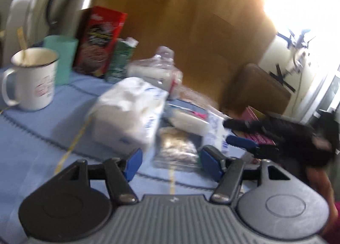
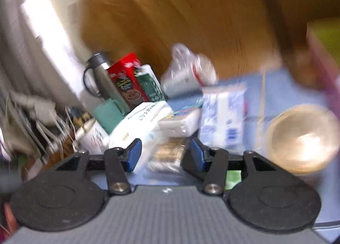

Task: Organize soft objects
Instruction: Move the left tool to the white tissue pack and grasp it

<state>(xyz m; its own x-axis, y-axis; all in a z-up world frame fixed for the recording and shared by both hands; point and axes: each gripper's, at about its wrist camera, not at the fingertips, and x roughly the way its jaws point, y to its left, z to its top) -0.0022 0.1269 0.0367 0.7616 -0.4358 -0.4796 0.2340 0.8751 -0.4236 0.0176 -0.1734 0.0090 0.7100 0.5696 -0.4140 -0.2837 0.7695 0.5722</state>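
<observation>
A big white tissue pack (image 1: 129,114) lies on the blue cloth (image 1: 31,148), with a flat clear packet (image 1: 176,150) of beige stuff to its right and smaller white packs (image 1: 191,120) behind. My left gripper (image 1: 169,162) is open, just short of the clear packet. The right gripper (image 1: 242,137) shows in the left wrist view, open beside a small blue-printed white pack (image 1: 216,131). In the right wrist view my right gripper (image 2: 164,154) is open over the clear packet (image 2: 167,154), between the big pack (image 2: 140,125) and the blue-printed pack (image 2: 223,116). Both views are blurred.
A white enamel mug (image 1: 31,78), a green cup (image 1: 61,57), a steel thermos (image 1: 72,3), a red box (image 1: 99,40) and a green carton (image 1: 120,59) stand at the back left. A clear bag (image 1: 157,69) lies behind. A glass bowl (image 2: 301,137) sits right.
</observation>
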